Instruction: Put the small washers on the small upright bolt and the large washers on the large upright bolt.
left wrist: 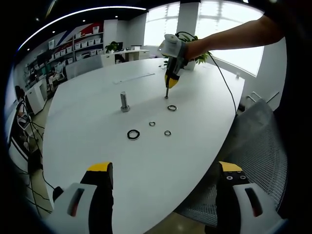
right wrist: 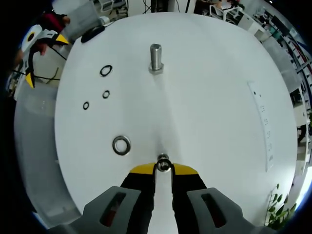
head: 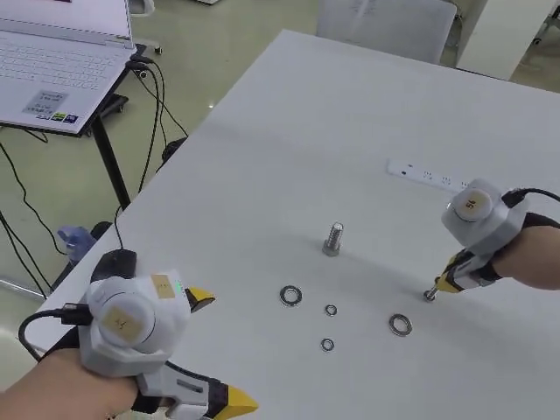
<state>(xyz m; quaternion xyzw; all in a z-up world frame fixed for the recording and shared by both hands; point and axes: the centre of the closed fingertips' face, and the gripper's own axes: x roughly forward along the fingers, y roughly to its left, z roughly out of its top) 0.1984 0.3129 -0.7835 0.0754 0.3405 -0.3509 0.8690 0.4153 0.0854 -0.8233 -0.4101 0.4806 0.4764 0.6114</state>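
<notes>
White table point(head: 289, 140) is matte and mostly bare, all the parts sit on its near half; open laptop point(head: 52, 61) on a stand off the far-left edge, cables hanging down, and a white power strip point(head: 429, 175) lies flat further back on the right. Left gripper point(left wrist: 165, 168) hangs off the near-left edge of the table, jaws spread wide, nothing between them, well apart from every part. Right gripper point(right wrist: 164, 169) is down at the table on the right side, yellow tips pinched in on the small bolt point(head: 430, 295), which stands upright head-down on the surface; bolt is thin, bright steel, its top end showing between the tips in the right gripper view. Large bolt point(head: 332, 238) stands upright on its hex head near the middle of the group, free-standing, thick silver shank, no washer on it. Large washer point(head: 290, 295) lies flat in front of and slightly left of the large bolt, looks dark-rimmed. Second large washer point(head: 401, 325) lies flat just beside the right gripper's tips on the near side, brighter steel ring, not touching the small bolt. Small washer point(head: 331, 310) lies flat between the two large ones; second small washer point(head: 327, 345) lies flat just nearer the person, close to the first but apart. No washer sits on either bolt
</notes>
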